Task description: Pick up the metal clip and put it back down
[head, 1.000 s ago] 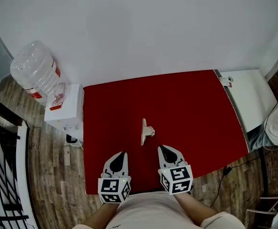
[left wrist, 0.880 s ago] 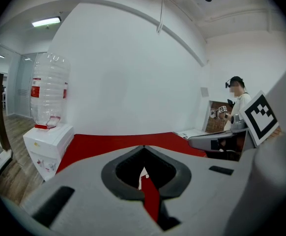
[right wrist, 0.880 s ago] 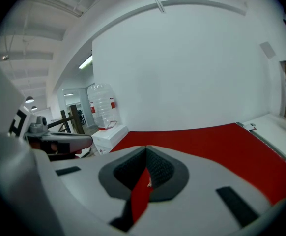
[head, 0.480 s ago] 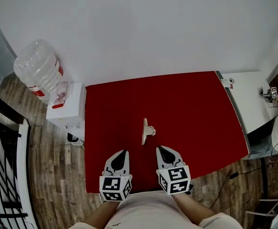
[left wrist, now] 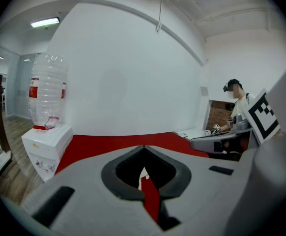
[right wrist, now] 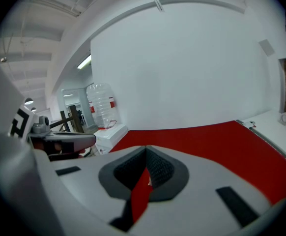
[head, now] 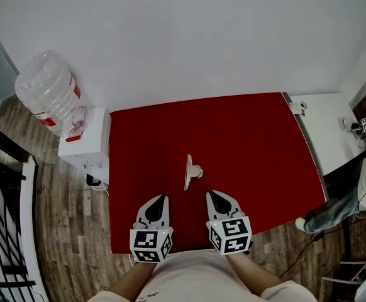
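Clip: the clip [head: 192, 172] lies on the red worktop [head: 258, 137], about midway across it and in its near half. It is ahead of both tools and roughly between their lines, and neither tool touches it.
Left tool: the left tool [head: 163, 199] is nearer the person than the clip and a little to its left, near it but apart. Its jaws are closed tip to tip with nothing between them. A pale sliver of the clip shows through the slot behind the tips in the left gripper view.
Right tool: the right tool [head: 212, 195] is nearer the person than the clip and a little to its right, also apart from it. Its jaws are pressed together and empty.
Hands: the tools are held side by side over the worktop's near edge. They point away from the person and tilt slightly down, with the marker cubes toward the body.
Worktop: a flat red cloth surface.
Room: a white wall [head: 189, 36] stands behind the worktop. A water bottle [head: 48, 93] stands on a white dispenser [head: 85, 145] at the left. The floor [head: 63, 231] is wood. A white table [head: 324, 121] is just beside the right edge.
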Motion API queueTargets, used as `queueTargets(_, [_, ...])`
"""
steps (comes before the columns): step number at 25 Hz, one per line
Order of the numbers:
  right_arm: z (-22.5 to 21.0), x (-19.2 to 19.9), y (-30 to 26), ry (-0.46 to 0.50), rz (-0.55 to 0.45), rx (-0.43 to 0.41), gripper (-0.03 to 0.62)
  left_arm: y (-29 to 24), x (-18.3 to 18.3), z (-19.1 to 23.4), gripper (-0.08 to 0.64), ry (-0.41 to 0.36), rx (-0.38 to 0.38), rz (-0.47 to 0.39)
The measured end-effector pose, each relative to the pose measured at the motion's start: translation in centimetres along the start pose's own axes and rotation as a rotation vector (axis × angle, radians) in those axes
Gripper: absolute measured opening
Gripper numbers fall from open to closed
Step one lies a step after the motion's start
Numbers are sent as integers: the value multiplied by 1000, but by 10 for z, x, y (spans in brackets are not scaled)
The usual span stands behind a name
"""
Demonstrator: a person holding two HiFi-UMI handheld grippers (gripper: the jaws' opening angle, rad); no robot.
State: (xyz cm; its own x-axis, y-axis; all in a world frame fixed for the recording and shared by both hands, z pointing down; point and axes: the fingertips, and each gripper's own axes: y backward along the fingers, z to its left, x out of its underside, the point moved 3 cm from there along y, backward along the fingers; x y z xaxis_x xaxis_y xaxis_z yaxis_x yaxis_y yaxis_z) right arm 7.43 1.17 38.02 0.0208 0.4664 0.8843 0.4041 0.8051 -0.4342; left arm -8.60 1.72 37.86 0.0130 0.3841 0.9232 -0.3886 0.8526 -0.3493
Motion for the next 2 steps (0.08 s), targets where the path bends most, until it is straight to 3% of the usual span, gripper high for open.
queueTargets(2, [-1, 0, -2, 0, 0, 1, 6, -2, -1, 1, 5, -1, 1, -2])
